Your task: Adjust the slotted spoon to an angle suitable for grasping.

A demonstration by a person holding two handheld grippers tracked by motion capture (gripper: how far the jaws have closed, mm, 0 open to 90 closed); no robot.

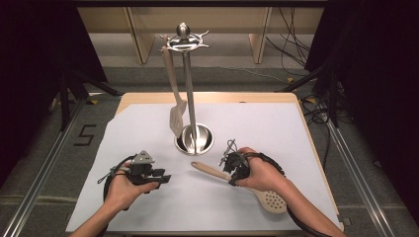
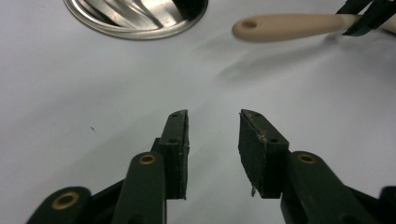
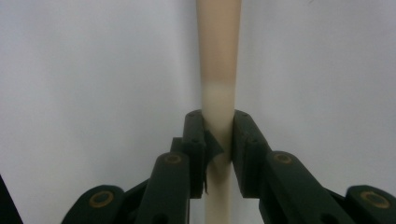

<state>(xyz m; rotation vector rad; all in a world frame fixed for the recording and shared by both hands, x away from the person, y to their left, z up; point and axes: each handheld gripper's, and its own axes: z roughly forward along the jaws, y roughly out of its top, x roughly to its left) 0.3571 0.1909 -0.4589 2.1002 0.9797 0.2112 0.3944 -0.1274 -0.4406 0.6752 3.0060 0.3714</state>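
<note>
One slotted spoon [image 1: 247, 185] seen lying on white sheet [image 1: 148, 133], handle clamped by right gripper [image 1: 232, 165]. One spatula [image 1: 174, 94] hung on one steel rack [image 1: 190, 89]. Left gripper [image 2: 214, 140] held low over sheet, jaws apart, nothing between. Two forearms angled inward.

I see a cream skimmer spoon [image 1: 247, 185] with a perforated head, black gripper jaws, a polished silver utensil stand [image 1: 189, 89], and a white table cover [image 1: 276, 133].
</note>
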